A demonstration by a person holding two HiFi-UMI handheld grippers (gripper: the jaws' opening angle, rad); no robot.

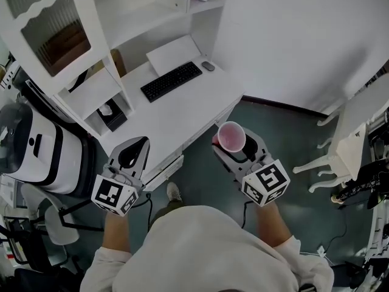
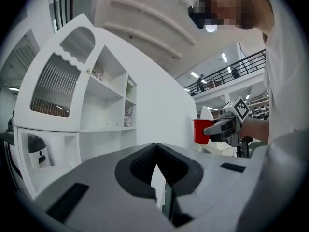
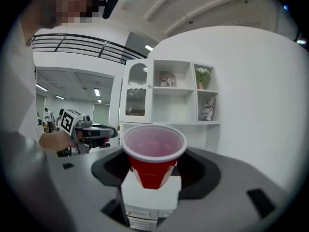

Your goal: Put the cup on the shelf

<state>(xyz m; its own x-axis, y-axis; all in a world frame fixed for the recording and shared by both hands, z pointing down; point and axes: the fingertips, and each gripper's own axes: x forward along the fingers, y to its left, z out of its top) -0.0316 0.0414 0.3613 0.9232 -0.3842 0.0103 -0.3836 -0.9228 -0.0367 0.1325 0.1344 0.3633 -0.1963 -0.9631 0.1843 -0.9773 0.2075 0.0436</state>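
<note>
A red plastic cup (image 1: pixel 231 137) with a pale inside stands upright between the jaws of my right gripper (image 1: pixel 236 149), which is shut on its lower wall. It hangs over the floor just off the white desk's right front corner. In the right gripper view the cup (image 3: pixel 153 153) fills the middle, and the white shelf unit (image 3: pixel 186 93) stands beyond it. My left gripper (image 1: pixel 131 156) hovers over the desk's front edge, shut with nothing in it. From the left gripper view I see the cup (image 2: pixel 200 131) far right and the shelf unit (image 2: pixel 108 93) ahead.
On the white desk (image 1: pixel 182 111) lie a black keyboard (image 1: pixel 171 81), a mouse (image 1: pixel 208 66) and a white sheet (image 1: pixel 173 53). A black box (image 1: pixel 112 114) sits in a low cubby. A white machine (image 1: pixel 36 145) stands at left, a white chair (image 1: pixel 349 132) at right.
</note>
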